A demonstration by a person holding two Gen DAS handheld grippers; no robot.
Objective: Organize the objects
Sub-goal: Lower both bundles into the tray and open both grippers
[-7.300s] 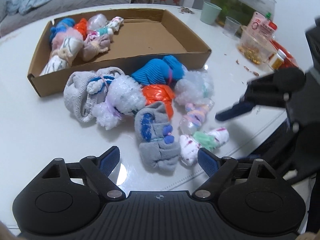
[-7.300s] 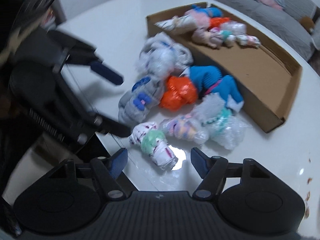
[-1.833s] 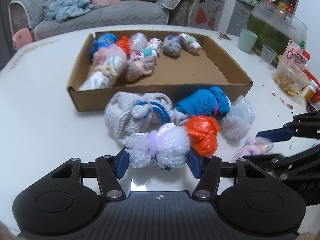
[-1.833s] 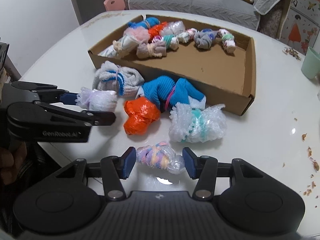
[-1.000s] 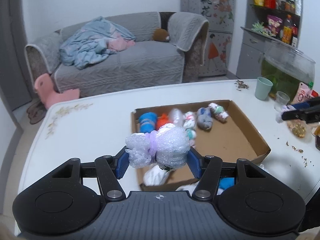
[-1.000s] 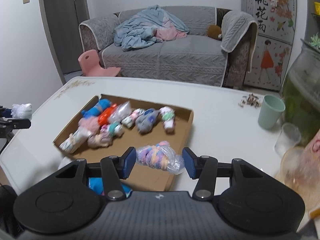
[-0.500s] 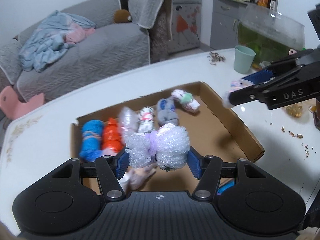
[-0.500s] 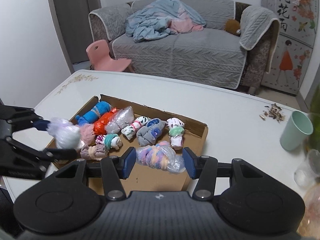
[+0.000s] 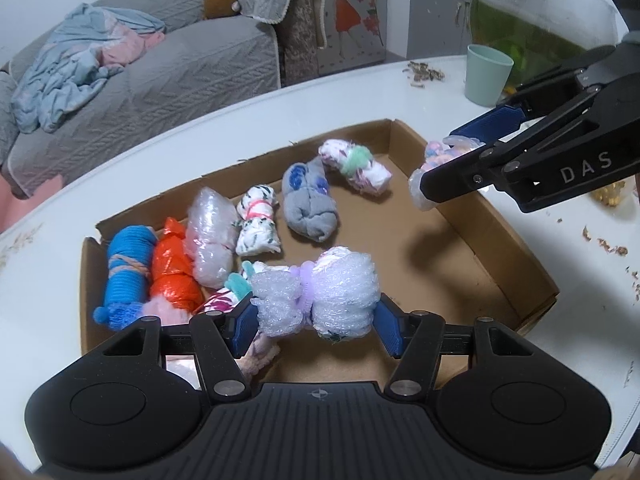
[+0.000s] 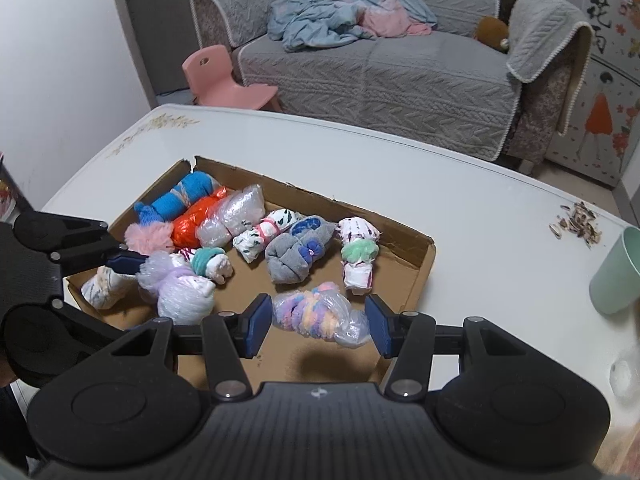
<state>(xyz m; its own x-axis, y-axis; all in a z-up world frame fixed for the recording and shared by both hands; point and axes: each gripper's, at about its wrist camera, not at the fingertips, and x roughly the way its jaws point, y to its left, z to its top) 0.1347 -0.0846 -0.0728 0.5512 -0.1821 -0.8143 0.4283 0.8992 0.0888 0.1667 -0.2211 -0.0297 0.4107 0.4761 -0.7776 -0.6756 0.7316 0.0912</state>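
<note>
A shallow cardboard box (image 9: 516,264) (image 10: 420,268) lies on the white table and holds several rolled sock bundles in a row, among them a blue one (image 9: 126,264), an orange one (image 9: 174,268) and a grey one (image 9: 310,204). My left gripper (image 9: 316,322) is shut on a white bubble-wrap bundle (image 9: 320,290) tied with a purple band and holds it above the box's near side; it also shows in the right wrist view (image 10: 178,288). My right gripper (image 10: 318,330) is shut on a pastel bundle in clear plastic (image 10: 320,316) above the box's right part.
A mint green cup (image 9: 488,74) (image 10: 618,272) stands on the table right of the box. A fish tank (image 9: 536,20) is behind it. Seed husks (image 10: 578,226) lie scattered on the table. A grey sofa (image 10: 380,52) and a pink child's chair (image 10: 224,76) stand beyond the table.
Both grippers have come down closer over the box, each still carrying its bundle. The right gripper's bundle now hangs nearer the box's right wall.
</note>
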